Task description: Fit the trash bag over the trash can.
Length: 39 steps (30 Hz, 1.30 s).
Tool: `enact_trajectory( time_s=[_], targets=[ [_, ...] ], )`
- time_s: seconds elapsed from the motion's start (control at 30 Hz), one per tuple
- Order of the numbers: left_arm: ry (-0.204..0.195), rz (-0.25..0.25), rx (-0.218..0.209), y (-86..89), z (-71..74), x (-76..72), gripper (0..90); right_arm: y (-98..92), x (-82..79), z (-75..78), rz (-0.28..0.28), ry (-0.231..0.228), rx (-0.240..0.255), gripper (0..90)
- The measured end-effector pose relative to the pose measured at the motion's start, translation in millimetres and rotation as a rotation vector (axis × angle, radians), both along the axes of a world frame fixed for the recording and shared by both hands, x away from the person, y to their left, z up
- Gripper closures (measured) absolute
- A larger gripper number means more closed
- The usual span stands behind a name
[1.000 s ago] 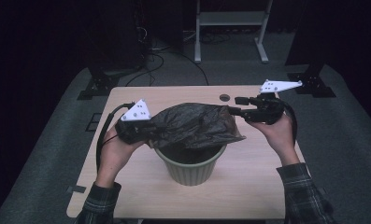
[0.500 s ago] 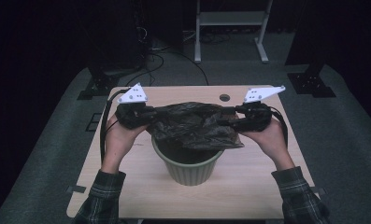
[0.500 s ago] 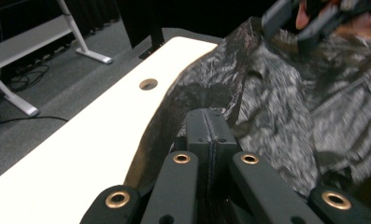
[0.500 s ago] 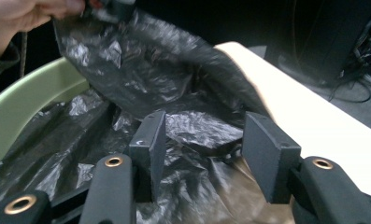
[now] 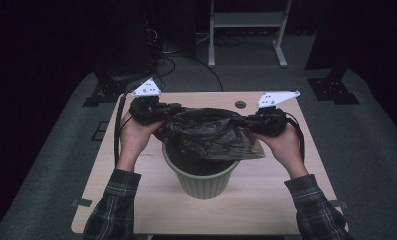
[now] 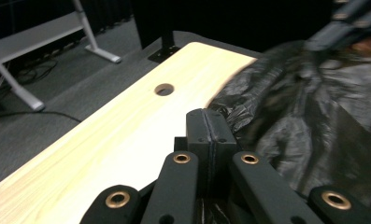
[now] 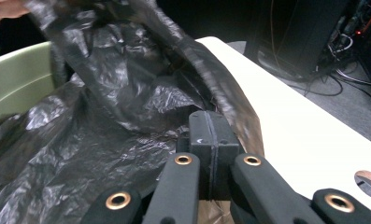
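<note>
A: Where is the bag?

B: A black plastic bag (image 5: 208, 135) hangs stretched over a green bin (image 5: 201, 175) on the table (image 5: 136, 200). The left gripper (image 5: 168, 111) and right gripper (image 5: 241, 120) each pinch an edge, the right having just clamped.

A: How will it handle?

B: Probably light, floppy and slippery; grip the rim.

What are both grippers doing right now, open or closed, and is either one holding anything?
Left gripper: closed, pinching the edge of the black plastic bag.
Right gripper: its jaws have just been closing and are now closed on the bag's opposite edge, above the green bin.
</note>
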State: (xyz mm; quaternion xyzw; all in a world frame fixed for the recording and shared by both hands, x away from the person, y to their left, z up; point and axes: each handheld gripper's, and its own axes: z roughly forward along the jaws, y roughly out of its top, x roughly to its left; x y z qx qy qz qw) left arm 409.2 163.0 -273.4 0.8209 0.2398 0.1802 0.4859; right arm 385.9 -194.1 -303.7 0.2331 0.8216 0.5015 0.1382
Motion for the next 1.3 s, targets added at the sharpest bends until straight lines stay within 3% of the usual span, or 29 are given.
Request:
enact_trajectory(
  time_s=[0.17,0.2,0.33,0.47,0.63,0.73,0.83,0.87,0.97,1.03,1.1,1.17,1.3],
  targets=[
    [0.019,0.058,0.013,10.7,-5.0,9.3,90.0,-6.0,-13.3,1.5,0.052,-0.007,-0.011,90.0],
    [0.033,0.089,0.011,18.5,-8.7,11.9,90.0,-7.9,-15.2,1.8,0.059,-0.005,-0.009,90.0],
    [0.053,0.123,-0.004,33.5,-15.6,13.4,90.0,-20.5,-21.5,4.2,0.097,0.006,0.008,90.0],
    [0.053,0.159,0.007,44.9,-20.2,6.3,90.0,-31.6,-29.8,4.4,0.146,0.02,0.004,90.0],
    [0.049,0.182,0.013,56.2,-24.2,-3.7,90.0,-38.7,-48.6,-1.6,0.27,0.055,-0.015,90.0],
    [0.047,0.183,0.0,63.2,-26.5,-9.3,90.0,-43.6,-55.5,-4.2,0.288,0.056,-0.019,90.0],
    [0.047,0.173,-0.013,64.2,-27.7,-13.0,90.0,-46.6,-58.2,-4.5,0.291,0.053,-0.008,90.0],
    [0.039,0.157,-0.022,63.2,-27.3,-16.3,90.0,-47.6,-60.0,-2.2,0.287,0.033,0.017,74.2],
    [0.032,0.14,-0.028,60.5,-25.0,-18.4,90.0,-49.8,-57.4,7.2,0.272,0.012,0.088,70.3],
    [0.029,0.138,-0.029,59.5,-23.6,-18.2,90.0,-49.6,-54.0,14.0,0.249,0.002,0.108,70.5],
    [0.029,0.136,-0.029,59.4,-22.5,-17.8,90.0,-46.8,-47.1,20.1,0.189,-0.01,0.111,70.4],
    [0.026,0.137,-0.031,59.5,-21.8,-17.9,90.0,-42.4,-39.5,20.2,0.167,-0.001,0.097,68.1],
    [0.025,0.139,-0.028,61.0,-21.2,-17.7,90.0,-37.5,-25.7,16.0,0.131,0.027,0.116,67.9]
  ],
)
